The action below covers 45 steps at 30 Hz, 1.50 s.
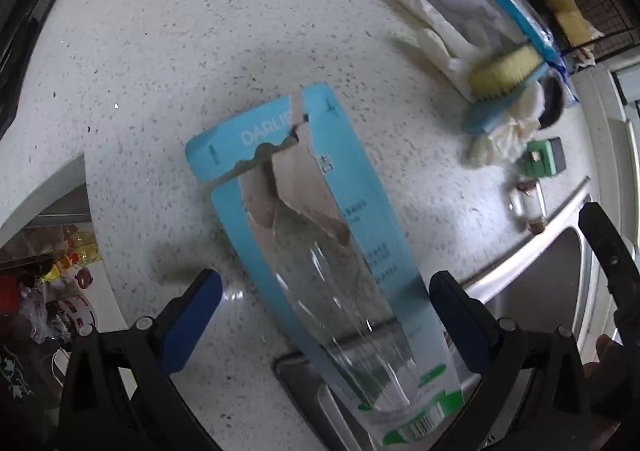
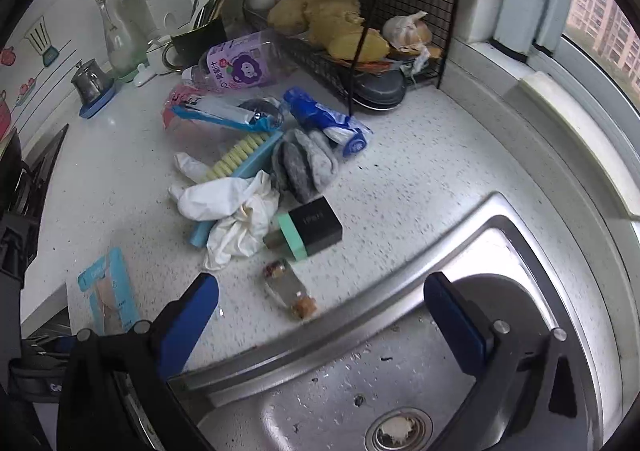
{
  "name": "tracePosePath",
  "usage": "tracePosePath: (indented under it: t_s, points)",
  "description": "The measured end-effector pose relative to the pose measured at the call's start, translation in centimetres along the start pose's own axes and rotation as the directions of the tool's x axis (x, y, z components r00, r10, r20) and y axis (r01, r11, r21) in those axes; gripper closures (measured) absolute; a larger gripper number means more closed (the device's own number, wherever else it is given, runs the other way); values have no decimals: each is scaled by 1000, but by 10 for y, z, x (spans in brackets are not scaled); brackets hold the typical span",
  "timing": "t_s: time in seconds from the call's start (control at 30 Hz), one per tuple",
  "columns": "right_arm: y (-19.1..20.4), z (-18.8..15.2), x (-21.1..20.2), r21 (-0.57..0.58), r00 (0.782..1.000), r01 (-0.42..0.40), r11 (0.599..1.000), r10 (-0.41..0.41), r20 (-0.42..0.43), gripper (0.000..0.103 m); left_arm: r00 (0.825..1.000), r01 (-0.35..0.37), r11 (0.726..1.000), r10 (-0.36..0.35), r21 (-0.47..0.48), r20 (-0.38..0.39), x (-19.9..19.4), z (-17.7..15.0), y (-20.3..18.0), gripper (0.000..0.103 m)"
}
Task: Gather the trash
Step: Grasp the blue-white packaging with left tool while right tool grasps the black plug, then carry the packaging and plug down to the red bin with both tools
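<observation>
A: Left gripper (image 1: 326,315) was spread wide, straddling the torn blue toothbrush package (image 1: 320,235) on the counter (image 1: 160,51). Lined up for a pinch, I'd say.

B: Touching it?

A: Couldn't tell, view was blurred. Package overhung the sink (image 2: 400,383) edge, easy to get under.

B: Right gripper (image 2: 320,315)?

A: Released too, empty, parked over the sink, clear of the glove (image 2: 224,211) pile.

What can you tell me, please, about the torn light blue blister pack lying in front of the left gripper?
The torn light blue cardboard blister pack lies flat on the speckled white countertop, its near end reaching over the steel sink rim. White "DARLIE" lettering runs across the top. The card is ripped open, baring brown paper, and the clear plastic bubble looks empty. Green print and a barcode mark the near end. It sits between the left gripper's open blue fingers, which appear not to touch it.
</observation>
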State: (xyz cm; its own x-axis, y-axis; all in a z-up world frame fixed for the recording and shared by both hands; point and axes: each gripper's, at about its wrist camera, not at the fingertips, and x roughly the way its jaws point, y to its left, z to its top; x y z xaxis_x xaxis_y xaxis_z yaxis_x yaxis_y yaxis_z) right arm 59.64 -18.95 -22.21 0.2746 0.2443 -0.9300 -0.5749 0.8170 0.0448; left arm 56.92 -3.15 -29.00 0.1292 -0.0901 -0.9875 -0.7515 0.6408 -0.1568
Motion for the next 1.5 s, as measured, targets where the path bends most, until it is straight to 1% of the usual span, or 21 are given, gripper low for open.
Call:
tracePosePath:
  t_s: [0.17,0.3,0.37,0.43,0.47,0.57,0.63,0.67,0.73,0.77,0.83,0.87,0.97,1.0,1.1,1.17,1.2,1.27,1.33,1.4,1.5]
  points:
    - [-5,2,15,4,1000,-15,1000,15,-25,0,999,-36,999,36,8,4,4,5,0,0]
    - [-9,5,24,1,999,-18,1000,18,-36,0,999,-38,999,38,-3,3,6,9,0,1]
    - [-10,7,28,0,999,-25,1000,25,-42,0,999,-47,999,46,17,21,3,9,-1,8]
    - [-12,8,31,-9,999,-22,1000,22,-44,0,998,-59,998,58,35,31,0,9,-4,20]
    - [-12,9,33,-14,999,-20,1000,20,-45,0,998,-58,998,57,37,32,-2,11,-9,22]
    - [-14,11,36,-23,999,-23,999,22,-44,0,998,-57,998,55,41,34,-9,12,-4,31]
    - [-13,14,39,-33,999,-26,999,25,-45,0,998,-52,998,50,44,39,-11,14,-5,40]
    - [-12,15,41,-42,998,-31,999,29,-49,1,998,-44,998,42,45,39,-11,14,-1,43]
    - [-10,17,45,-59,998,-34,998,31,-50,1,999,-1,999,0,37,36,-13,17,4,55]
    - [-9,18,47,-74,999,-26,997,24,-28,1,999,24,999,-25,26,26,-14,18,7,56]
    - [-8,19,51,-91,999,-18,996,14,-36,1,998,67,998,-67,7,6,-15,21,12,63]
    - [-7,20,53,-94,999,-16,995,13,-36,2,997,77,997,-77,8,3,-16,19,16,64]
    - [-5,22,58,-97,999,-32,995,27,-47,9,997,73,997,-74,27,20,-20,17,20,67]
    - [-4,22,60,-96,998,-44,994,39,-52,10,997,76,997,-77,29,21,-21,17,18,68]
    - [-6,21,62,-84,996,-75,994,70,-58,20,995,94,995,-94,31,20,-22,13,12,72]
    - [-2,22,64,-82,995,-83,993,79,-60,33,993,116,993,-117,36,20,-26,10,11,75]
    - [-1,22,65,-88,995,-81,993,76,-65,36,992,128,991,-129,43,17,-29,10,10,78]
    - [1,20,64,-105,997,-64,992,58,-59,48,991,130,989,-132,70,25,-37,8,7,83]
    - [3,20,64,-113,997,-49,992,43,-57,48,991,129,988,-132,87,35,-40,7,5,88]
    - [2,20,63,-98,998,-54,994,49,-50,48,991,126,987,-131,103,41,-43,7,3,90]
    - [-1,21,53,-86,1000,-29,996,28,-7,48,989,131,984,-138,123,47,-49,9,0,91]
